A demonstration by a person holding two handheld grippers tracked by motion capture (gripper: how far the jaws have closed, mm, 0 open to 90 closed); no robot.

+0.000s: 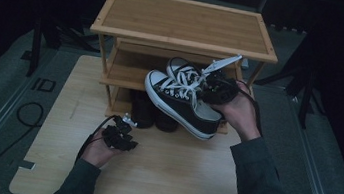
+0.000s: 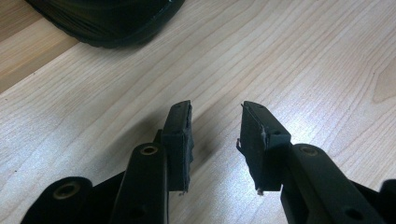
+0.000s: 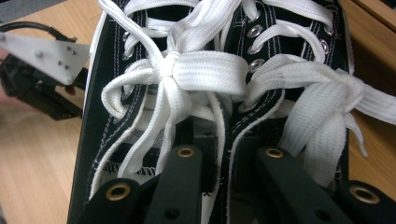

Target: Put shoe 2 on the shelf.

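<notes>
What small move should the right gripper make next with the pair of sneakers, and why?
Probably carry the sneakers forward and down onto the middle shelf of the rack. The right gripper is clamped on the adjoining inner sides of both shoes, holding them in the air in front of that shelf, which has bare space. The left gripper sits open over the table.

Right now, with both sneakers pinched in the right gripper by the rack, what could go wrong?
1. The right gripper seems to clamp only the inner collars of the two sneakers; the grip looks thin, so one could slip out.
2. The loose laces could snag on the rack edge.
3. The dark shoes already on the bottom shelf crowd that spot; the toes might bump them.
</notes>
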